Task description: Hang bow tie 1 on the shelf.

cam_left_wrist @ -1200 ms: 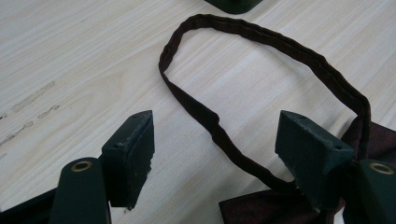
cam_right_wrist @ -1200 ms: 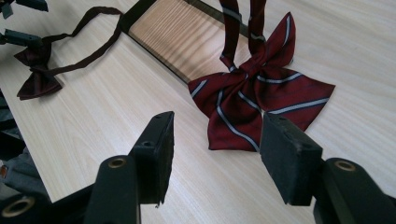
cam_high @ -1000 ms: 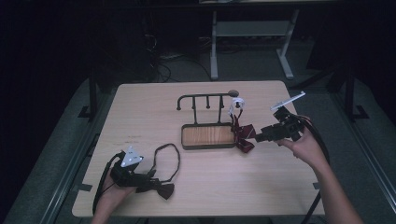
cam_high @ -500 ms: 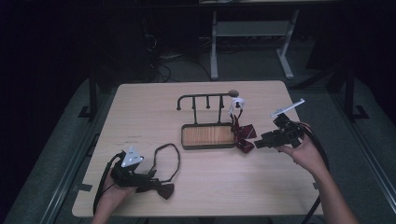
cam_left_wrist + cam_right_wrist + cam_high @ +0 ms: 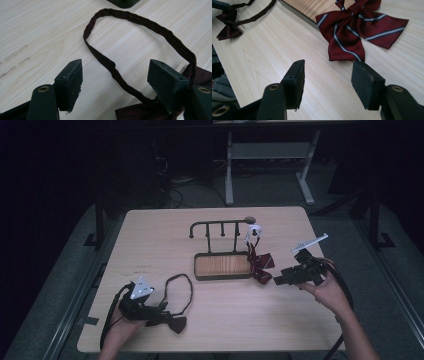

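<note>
A dark maroon bow tie (image 5: 176, 324) with a long strap loop (image 5: 181, 289) lies on the table near the front left. My left gripper (image 5: 159, 312) rests beside it, open. In the left gripper view the strap (image 5: 140, 22) runs between the two jaws of my left gripper (image 5: 116, 72), and the bow (image 5: 140, 112) lies by the right jaw. A red striped bow tie (image 5: 261, 263) hangs from a white clip (image 5: 254, 230) on the rack. My right gripper (image 5: 278, 280) stands open just right of it, its jaws (image 5: 329, 67) empty and low over the table, with the striped tie (image 5: 359, 27) ahead.
A black hook rack (image 5: 220, 226) stands mid-table on a wooden-bottomed base tray (image 5: 222, 265). The tray's edge (image 5: 297, 12) and the dark bow tie (image 5: 227, 25) lie farther off in the right gripper view. Cables trail from both grippers to the table's front edge.
My right gripper has sunk toward the table and edged nearer the striped tie's lower end, jaws still open. The left gripper and dark bow tie have not moved.
</note>
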`<state>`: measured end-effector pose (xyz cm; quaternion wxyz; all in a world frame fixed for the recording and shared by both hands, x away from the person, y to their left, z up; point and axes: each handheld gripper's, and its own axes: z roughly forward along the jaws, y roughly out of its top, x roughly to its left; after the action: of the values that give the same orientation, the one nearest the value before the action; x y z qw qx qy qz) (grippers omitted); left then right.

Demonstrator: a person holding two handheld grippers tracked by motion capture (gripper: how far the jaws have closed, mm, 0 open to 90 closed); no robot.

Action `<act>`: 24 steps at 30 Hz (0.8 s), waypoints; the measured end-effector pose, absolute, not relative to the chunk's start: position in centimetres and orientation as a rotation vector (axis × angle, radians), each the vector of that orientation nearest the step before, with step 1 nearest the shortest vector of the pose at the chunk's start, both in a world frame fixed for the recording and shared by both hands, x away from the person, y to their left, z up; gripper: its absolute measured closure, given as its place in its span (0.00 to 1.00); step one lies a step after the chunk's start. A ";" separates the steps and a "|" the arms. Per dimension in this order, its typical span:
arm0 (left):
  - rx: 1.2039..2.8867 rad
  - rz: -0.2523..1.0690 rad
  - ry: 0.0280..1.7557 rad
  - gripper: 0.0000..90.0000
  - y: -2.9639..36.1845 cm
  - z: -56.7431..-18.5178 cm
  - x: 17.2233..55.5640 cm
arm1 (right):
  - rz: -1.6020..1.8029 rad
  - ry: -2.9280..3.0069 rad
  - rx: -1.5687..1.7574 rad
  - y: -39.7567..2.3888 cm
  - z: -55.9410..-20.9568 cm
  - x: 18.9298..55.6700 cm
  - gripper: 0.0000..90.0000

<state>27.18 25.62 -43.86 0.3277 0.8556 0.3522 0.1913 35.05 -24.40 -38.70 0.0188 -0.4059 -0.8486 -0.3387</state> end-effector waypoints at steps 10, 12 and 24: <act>2.238 0.504 0.916 0.32 25.5 -43.9 27.2 | -1.048 -2.618 -1.270 -24.5 -40.2 34.1 0.49; 2.235 0.506 0.917 0.32 25.5 -43.8 27.2 | -1.047 -2.623 -1.267 -24.6 -40.5 34.0 0.49; 2.221 0.494 0.923 0.32 25.7 -43.7 27.3 | -1.033 -2.649 -1.274 -24.2 -41.7 32.7 0.49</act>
<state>27.33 25.69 -43.68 0.3367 0.8518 0.3539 0.1896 32.69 -24.23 -41.66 0.0130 -0.4089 -0.8501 -0.3316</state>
